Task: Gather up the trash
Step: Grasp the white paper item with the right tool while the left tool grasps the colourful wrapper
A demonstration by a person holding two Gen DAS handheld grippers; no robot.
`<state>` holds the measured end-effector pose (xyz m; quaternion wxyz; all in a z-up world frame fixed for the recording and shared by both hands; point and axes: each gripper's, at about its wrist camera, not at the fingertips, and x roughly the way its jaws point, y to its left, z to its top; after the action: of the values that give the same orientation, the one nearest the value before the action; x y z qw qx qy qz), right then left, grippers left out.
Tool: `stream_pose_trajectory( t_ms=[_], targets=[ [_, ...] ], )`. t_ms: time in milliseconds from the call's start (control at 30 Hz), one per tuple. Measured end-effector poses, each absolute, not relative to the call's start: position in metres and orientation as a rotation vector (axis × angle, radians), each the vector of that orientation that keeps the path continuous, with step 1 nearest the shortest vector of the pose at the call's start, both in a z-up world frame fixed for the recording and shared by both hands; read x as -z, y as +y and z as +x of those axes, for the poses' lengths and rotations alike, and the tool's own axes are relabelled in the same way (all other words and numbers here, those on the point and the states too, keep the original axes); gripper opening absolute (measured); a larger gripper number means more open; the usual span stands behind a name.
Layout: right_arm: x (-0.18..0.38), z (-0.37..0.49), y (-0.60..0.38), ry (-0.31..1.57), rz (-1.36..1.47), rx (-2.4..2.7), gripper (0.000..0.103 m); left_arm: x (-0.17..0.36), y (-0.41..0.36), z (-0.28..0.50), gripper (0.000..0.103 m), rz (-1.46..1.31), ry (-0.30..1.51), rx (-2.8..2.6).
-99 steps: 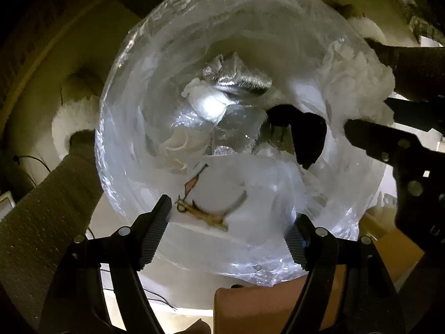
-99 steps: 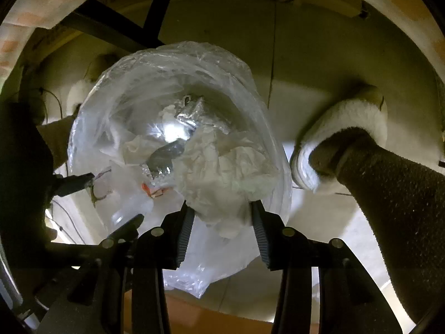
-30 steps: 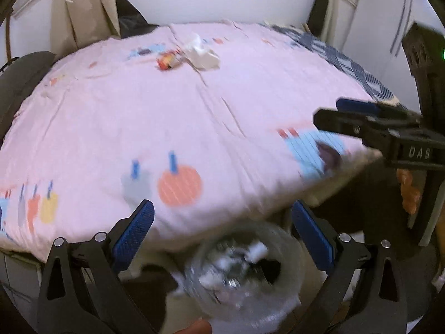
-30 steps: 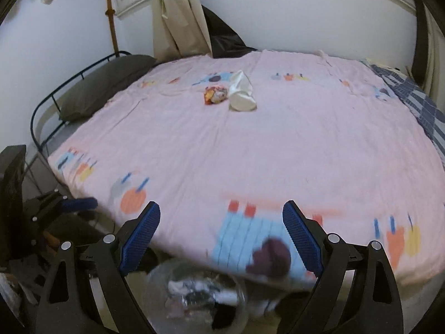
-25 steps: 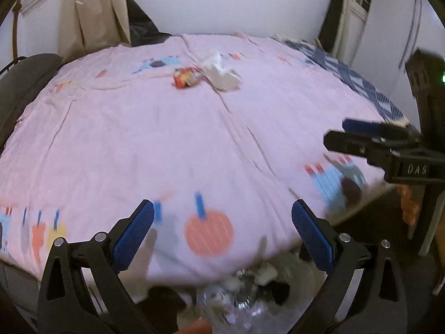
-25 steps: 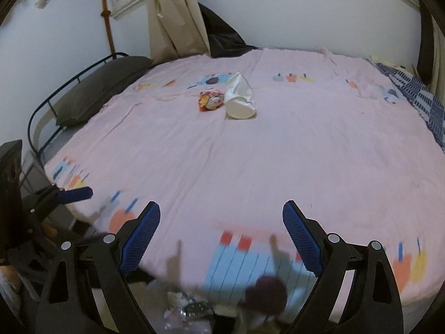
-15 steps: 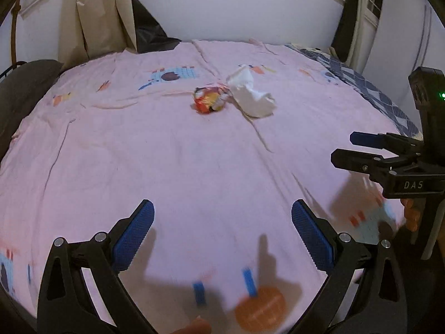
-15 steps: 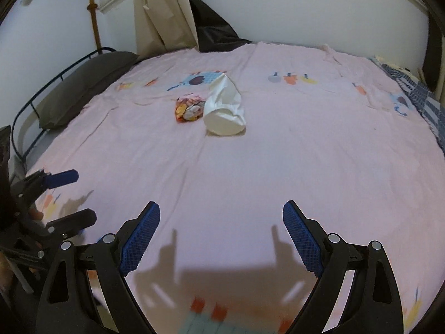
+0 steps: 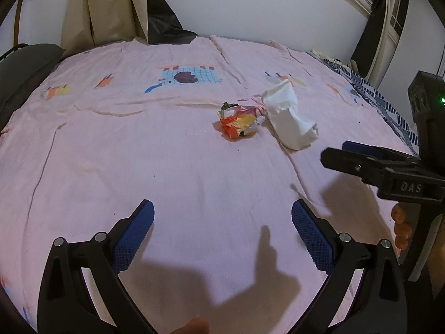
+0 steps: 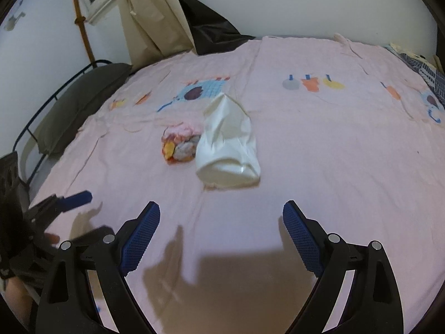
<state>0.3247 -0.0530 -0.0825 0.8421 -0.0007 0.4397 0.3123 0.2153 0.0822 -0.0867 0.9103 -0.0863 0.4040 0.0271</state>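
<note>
A crumpled white paper bag [image 9: 290,122] [image 10: 228,142] lies on the pink bedspread [image 9: 167,153] [image 10: 333,144], touching a crumpled orange and yellow snack wrapper [image 9: 237,123] [image 10: 179,144] on its left. My left gripper [image 9: 222,231] is open and empty, above the bedspread, well short of both. My right gripper [image 10: 221,231] is open and empty, a short way in front of the white bag. The right gripper also shows in the left wrist view [image 9: 361,156], and the left gripper in the right wrist view [image 10: 64,203].
A dark pillow [image 10: 75,108] lies against a metal bed rail [image 10: 33,128] at the left. A beige curtain [image 9: 108,8] and a dark bag [image 9: 164,27] stand behind the bed. A blue checked blanket [image 9: 383,105] lies at the right edge.
Both grippers rose from the clear trash bag on the floor and moved forward over the bed. The bag has dropped out of view. The white bag and wrapper are much nearer.
</note>
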Motion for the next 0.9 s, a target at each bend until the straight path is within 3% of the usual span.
stream_pose_trajectory(
  t_ms=[267,333,367,400,900],
  targets=[
    [0.094,0.355,-0.027,0.956,-0.019,-0.653,0.084,0.087,0.088,0.232,0.097,-0.178,0.839,-0.042],
    [0.098,0.361,-0.021,0.972,-0.046,-0.637,0.069,0.089,0.091,0.236,0.097,-0.197,0.841,-0.044],
    [0.100,0.363,-0.020,0.980,-0.052,-0.629,0.057,0.090,0.093,0.238,0.097,-0.213,0.846,-0.046],
    [0.101,0.365,-0.019,0.993,-0.054,-0.630,0.056,0.092,0.093,0.240,0.097,-0.219,0.851,-0.045],
    [0.077,0.356,-0.055,0.942,-0.060,-0.664,0.055,0.091,0.079,0.270,0.097,-0.295,0.813,-0.044]
  ],
)
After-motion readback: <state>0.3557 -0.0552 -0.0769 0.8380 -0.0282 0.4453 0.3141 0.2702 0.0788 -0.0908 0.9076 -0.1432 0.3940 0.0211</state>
